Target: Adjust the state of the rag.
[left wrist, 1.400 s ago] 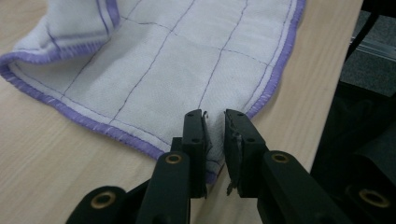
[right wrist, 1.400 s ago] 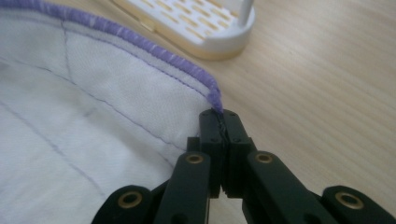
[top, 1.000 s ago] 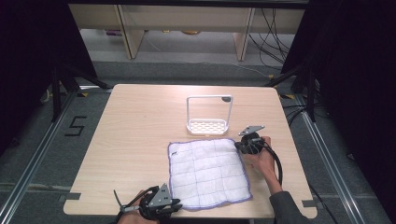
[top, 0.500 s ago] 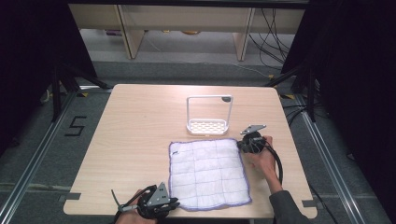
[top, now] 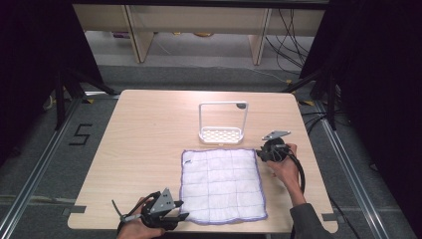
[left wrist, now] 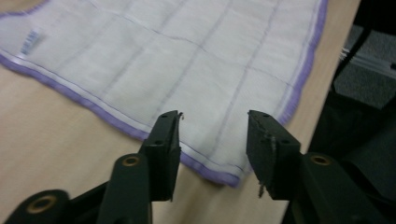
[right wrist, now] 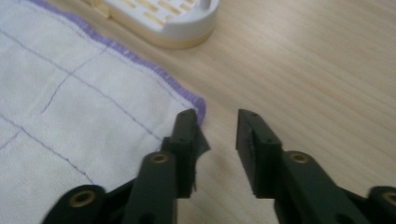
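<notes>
1. A white cloth (top: pixel 222 185) with a purple hem and a faint purple grid lies spread flat on the surface, in the near half and a little toward the right edge. Its near hem runs close to the surface's near edge.
2. In the left gripper view the cloth (left wrist: pixel 177 60) covers the upper part of the picture, with a small label near its far corner. Its near left corner lies flat just ahead of the jaw tips.
3. The left gripper (top: pixel 171 215) sits at the near edge of the surface, just beside the cloth's near left corner, held in the person's left hand (top: pixel 134 230). Seen from its own camera, the left gripper (left wrist: pixel 214 135) has its jaws apart. They have just been opening, the cloth's corner lies below the gap between them, and the pads do not press on it.
4. The right gripper (top: pixel 263 152) is at the cloth's far right corner, held in the person's right hand (top: pixel 284 167), with a black cable looping back toward the sleeve.
5. From its own camera, the right gripper (right wrist: pixel 215 135) has its jaws apart, having just been opening. The cloth's corner (right wrist: pixel 93 107) lies flat beside one jaw tip, and bare wood shows in the gap.
6. A white rack (top: pixel 222 130) with a slotted base and a tall upright frame stands just beyond the cloth's far hem, near the middle of the surface (top: pixel 144 134).
7. The surface is pale wood.
</notes>
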### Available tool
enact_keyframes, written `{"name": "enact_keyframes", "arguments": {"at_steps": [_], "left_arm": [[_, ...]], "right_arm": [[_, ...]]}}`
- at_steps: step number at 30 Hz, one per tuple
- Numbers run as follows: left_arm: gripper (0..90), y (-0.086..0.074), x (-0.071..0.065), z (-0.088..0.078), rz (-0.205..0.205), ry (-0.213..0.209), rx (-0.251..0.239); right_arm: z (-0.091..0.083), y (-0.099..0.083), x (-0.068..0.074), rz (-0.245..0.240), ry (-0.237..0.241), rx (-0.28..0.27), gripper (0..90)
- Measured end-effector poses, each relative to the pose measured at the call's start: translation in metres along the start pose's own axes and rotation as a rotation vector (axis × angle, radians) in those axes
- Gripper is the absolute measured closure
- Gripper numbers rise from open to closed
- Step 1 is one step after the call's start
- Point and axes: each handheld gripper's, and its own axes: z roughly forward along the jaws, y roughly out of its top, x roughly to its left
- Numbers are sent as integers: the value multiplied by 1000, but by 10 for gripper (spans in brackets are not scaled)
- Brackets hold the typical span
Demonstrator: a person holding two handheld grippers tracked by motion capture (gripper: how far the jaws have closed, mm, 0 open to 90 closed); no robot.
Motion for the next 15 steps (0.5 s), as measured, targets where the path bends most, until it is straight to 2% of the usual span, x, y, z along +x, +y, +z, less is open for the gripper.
{"name": "enact_keyframes", "arguments": {"at_steps": [1, 2, 3, 4, 5, 6, 7, 8, 9, 10, 11, 12, 13, 14, 15], "left_arm": [[514, 3, 4, -1, -31, 17, -19], [502, 3, 4, -1, -31, 17, -19], [502, 7, 13, -3, -33, 29, -19], [491, 10, 18, -3, -38, 45, -20], [478, 16, 31, -2, -69, 68, -33], [463, 16, 31, -2, -69, 68, -33], [452, 22, 46, 1, -104, 91, -40], [449, 24, 53, 3, -125, 88, -46], [446, 25, 58, 6, -144, 104, -54], [441, 25, 58, 6, -144, 104, -54], [441, 27, 66, 8, -134, 125, -44], [441, 29, 73, 10, -145, 140, -46], [441, 33, 86, 16, -181, 163, -53], [443, 33, 86, 16, -181, 163, -53], [466, 38, 98, 23, -193, 183, -50]], "right_arm": [[-1, 0, -1, 13, 1, -16, 637], [-1, 0, -1, 13, 1, -16, 637], [-3, 1, -3, 28, 7, -20, 616], [-4, 2, -4, 64, 7, -25, 593], [-4, 2, -4, 68, 12, -29, 584], [-4, 2, -4, 68, 12, -29, 584], [-3, 1, -5, 71, 20, -32, 560], [-3, 2, -4, 76, 15, -33, 555], [-2, 1, -6, 57, 16, -41, 554], [-2, 1, -6, 57, 16, -41, 554], [-1, 2, -6, 50, 21, -48, 548], [-1, 2, -6, 50, 21, -48, 548], [1, 4, -7, 40, 4, -37, 538], [1, 4, -7, 40, 4, -37, 538], [1, 6, -7, 46, 1, -32, 535]]}}
